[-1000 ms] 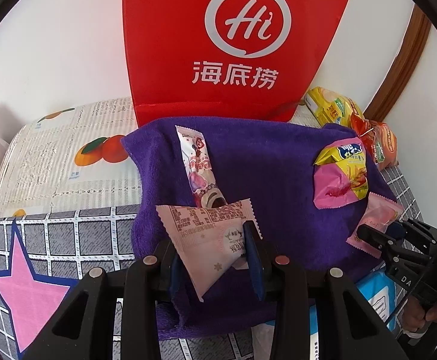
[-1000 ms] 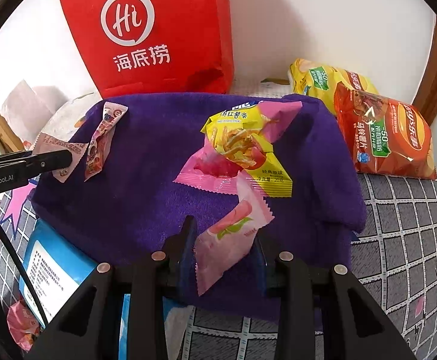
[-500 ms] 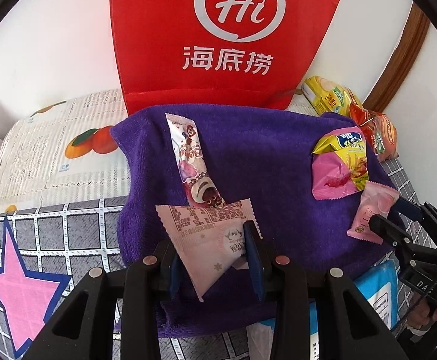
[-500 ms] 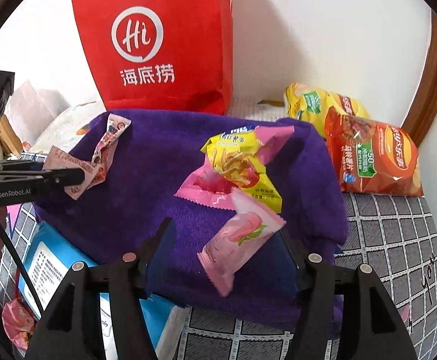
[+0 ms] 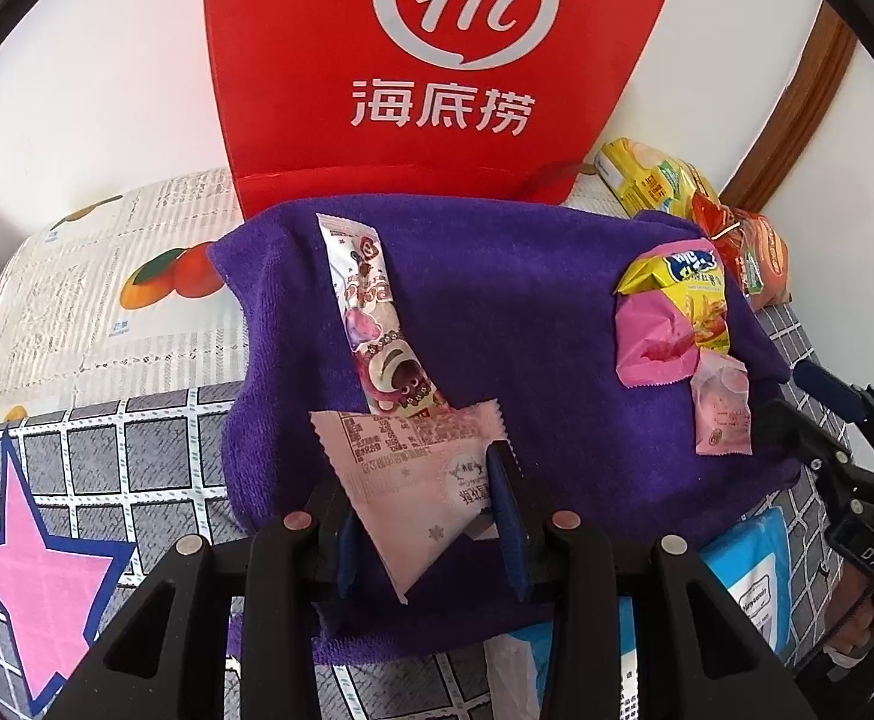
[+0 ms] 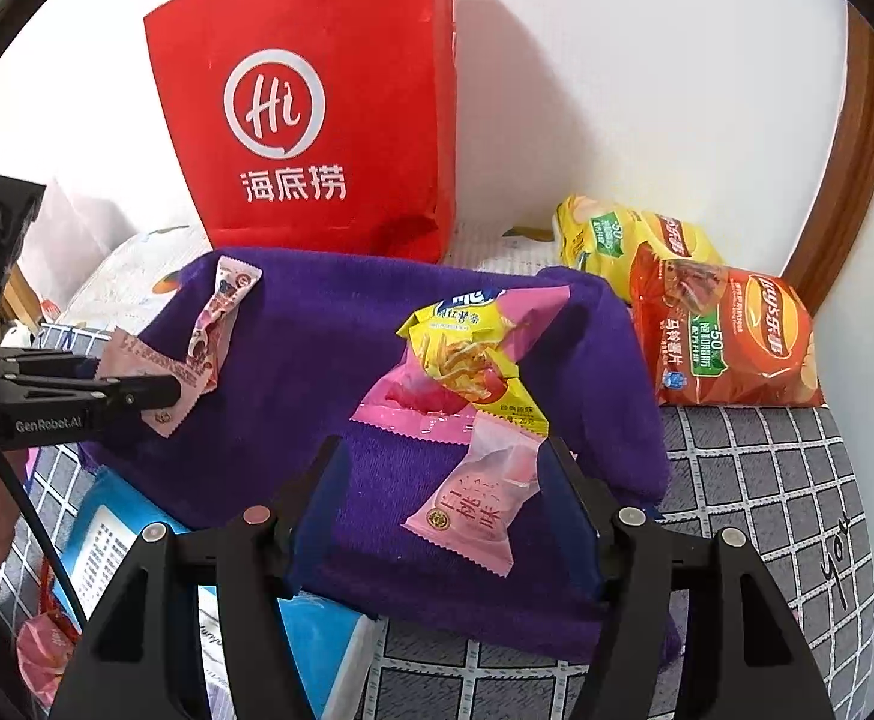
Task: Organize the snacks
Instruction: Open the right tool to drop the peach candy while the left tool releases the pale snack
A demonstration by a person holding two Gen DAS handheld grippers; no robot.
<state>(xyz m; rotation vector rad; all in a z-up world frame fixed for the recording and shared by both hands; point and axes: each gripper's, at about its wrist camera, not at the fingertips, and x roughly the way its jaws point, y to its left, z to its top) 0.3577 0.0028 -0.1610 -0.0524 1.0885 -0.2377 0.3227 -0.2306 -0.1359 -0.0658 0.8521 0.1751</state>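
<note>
My left gripper is shut on a pale pink snack packet and holds it over the near edge of the purple towel. A long bear-print wrapper lies on the towel just beyond it. My right gripper is open, its jaws wide either side of a small pink peach packet that lies on the towel. A yellow and pink fries packet lies just behind it. The left gripper shows in the right wrist view with its packet.
A red paper bag stands against the wall behind the towel. Yellow and red crisp bags lie at the back right. A blue pack sticks out under the towel's near edge. A star-patterned checked cloth covers the surface.
My right gripper has opened and let go of the peach packet, which now lies on the towel. Both grippers have moved forward. The left gripper still holds its packet.
</note>
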